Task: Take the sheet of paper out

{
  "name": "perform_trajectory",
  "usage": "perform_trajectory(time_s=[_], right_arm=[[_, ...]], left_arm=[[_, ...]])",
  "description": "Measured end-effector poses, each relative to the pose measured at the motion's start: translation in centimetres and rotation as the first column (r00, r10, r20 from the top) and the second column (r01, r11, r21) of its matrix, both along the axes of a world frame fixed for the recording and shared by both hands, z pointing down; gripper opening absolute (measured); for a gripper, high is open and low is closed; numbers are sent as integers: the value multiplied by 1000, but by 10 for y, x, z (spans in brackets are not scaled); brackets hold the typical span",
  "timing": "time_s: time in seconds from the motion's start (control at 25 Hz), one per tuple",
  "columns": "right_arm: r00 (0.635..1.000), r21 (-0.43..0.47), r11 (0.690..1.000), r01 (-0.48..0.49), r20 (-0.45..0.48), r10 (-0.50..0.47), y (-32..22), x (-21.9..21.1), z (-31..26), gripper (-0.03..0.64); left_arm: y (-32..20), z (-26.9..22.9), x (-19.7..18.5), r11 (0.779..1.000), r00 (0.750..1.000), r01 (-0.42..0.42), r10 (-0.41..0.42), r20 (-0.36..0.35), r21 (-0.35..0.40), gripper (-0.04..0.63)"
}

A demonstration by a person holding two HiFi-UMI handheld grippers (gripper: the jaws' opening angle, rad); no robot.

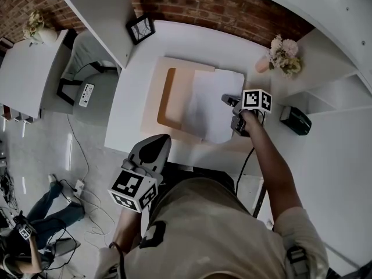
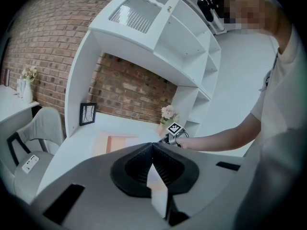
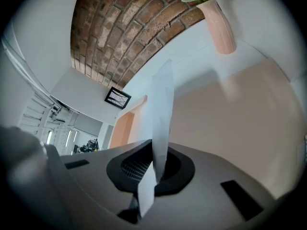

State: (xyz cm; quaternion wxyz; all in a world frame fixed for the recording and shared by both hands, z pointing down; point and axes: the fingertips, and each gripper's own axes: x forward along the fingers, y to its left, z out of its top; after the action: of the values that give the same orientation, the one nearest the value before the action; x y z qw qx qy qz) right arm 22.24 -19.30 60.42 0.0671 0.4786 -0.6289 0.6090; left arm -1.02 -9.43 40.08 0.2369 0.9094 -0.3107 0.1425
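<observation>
A beige folder (image 1: 165, 77) lies open on the white desk (image 1: 131, 106), showing an orange inner panel (image 1: 168, 97). The white sheet of paper (image 1: 209, 106) rests over the folder's right half. My right gripper (image 1: 226, 100) is at the sheet's right edge, shut on it. In the right gripper view the sheet (image 3: 162, 109) stands up edge-on out of the closed jaws (image 3: 156, 159), lifted off the folder (image 3: 225, 128). My left gripper (image 1: 156, 145) hangs at the desk's near edge, away from the folder. Its jaws (image 2: 152, 143) meet at the tip with nothing gripped.
A pink vase of flowers (image 1: 283, 56) stands at the desk's back right, close to the right gripper. A black picture frame (image 1: 140, 28) leans at the back left. A black device (image 1: 295, 121) sits on the side shelf. A grey chair (image 1: 87, 80) stands to the left.
</observation>
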Motion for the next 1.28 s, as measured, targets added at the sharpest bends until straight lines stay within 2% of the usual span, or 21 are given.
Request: perform_trajectory(time_s=[0.48,0.88,1.28], right_arm=[[980,18,998,-67,187,63,7,-6,-33,28],[979,33,999,-43,200,35,17,-5,-45,28],[979,51,996,-73,196,61,23,-9,-63,28]], left_arm=[[3,0,2,1000,1000,-9,9,3,4,15],[9,-1,4,1000,1000,-23,23,-3,9,15],[15,-5,-3,999,999,-45,45,-25,26,15]])
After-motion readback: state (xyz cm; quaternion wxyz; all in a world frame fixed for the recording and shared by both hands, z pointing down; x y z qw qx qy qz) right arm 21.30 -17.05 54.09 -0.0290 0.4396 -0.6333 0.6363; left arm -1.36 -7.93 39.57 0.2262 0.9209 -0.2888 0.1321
